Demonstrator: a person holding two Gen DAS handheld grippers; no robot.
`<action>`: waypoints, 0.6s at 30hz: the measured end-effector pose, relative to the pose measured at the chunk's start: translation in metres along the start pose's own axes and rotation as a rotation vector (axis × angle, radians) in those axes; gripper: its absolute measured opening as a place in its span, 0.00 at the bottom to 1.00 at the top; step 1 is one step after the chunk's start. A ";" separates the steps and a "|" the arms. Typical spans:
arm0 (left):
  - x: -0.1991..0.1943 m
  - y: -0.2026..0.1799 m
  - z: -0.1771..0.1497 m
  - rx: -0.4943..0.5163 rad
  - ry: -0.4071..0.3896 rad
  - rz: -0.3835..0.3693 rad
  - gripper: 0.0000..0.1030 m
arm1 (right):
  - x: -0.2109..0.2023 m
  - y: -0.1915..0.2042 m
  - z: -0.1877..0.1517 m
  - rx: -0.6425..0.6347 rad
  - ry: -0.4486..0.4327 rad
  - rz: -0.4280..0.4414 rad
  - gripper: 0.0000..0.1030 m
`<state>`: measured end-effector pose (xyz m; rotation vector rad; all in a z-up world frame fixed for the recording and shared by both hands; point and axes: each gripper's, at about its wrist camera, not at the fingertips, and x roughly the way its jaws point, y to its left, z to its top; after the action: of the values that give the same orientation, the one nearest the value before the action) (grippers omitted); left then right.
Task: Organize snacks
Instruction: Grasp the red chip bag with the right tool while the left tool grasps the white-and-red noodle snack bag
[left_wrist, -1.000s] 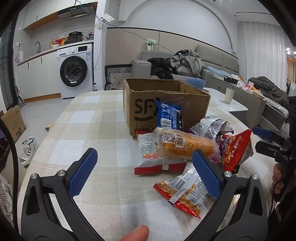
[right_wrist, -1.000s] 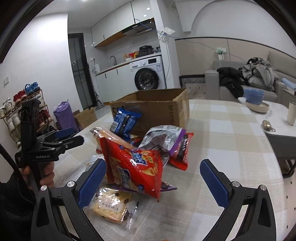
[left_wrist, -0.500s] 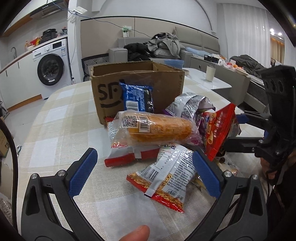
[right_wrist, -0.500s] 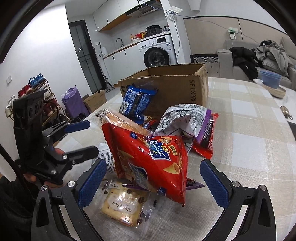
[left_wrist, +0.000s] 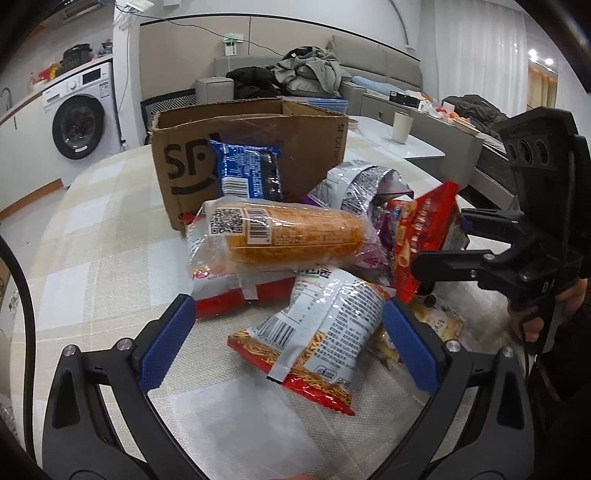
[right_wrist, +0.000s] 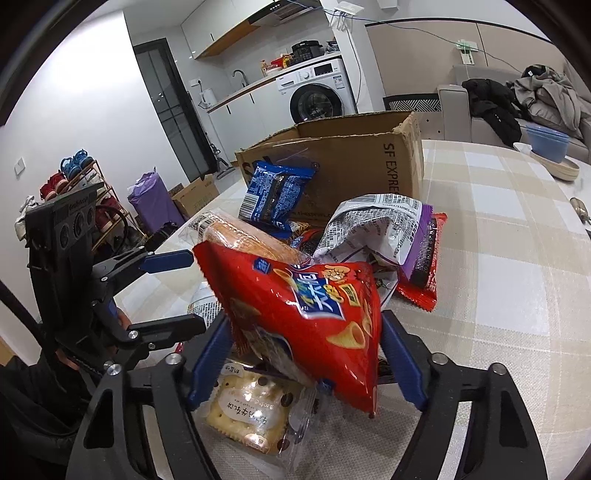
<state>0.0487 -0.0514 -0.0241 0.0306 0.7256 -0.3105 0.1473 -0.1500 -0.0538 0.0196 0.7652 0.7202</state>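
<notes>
"SF EXPRESS" cardboard box (right_wrist: 343, 166); right hand-held gripper (right_wrist: 306, 354) clenched around red snack bag (right_wrist: 306, 314).

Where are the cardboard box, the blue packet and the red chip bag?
cardboard box (left_wrist: 184, 166), left wrist view, front wall.
blue packet (left_wrist: 247, 173), left wrist view, middle.
red chip bag (right_wrist: 306, 325), right wrist view, front face.

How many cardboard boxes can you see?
2: one big cardboard box on the table, one smaller box on the floor beside the purple bag. More may be hidden.
</notes>
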 end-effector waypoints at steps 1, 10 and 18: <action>0.001 -0.001 0.000 0.007 0.004 -0.011 0.94 | -0.001 0.000 0.000 -0.002 -0.003 0.001 0.69; 0.006 -0.011 0.001 0.070 0.022 -0.077 0.84 | -0.011 -0.002 -0.002 -0.001 -0.041 -0.004 0.49; 0.014 -0.018 0.000 0.090 0.059 -0.102 0.77 | -0.020 0.003 -0.005 -0.023 -0.078 -0.005 0.49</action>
<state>0.0534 -0.0726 -0.0320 0.0884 0.7723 -0.4413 0.1326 -0.1608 -0.0440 0.0243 0.6820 0.7193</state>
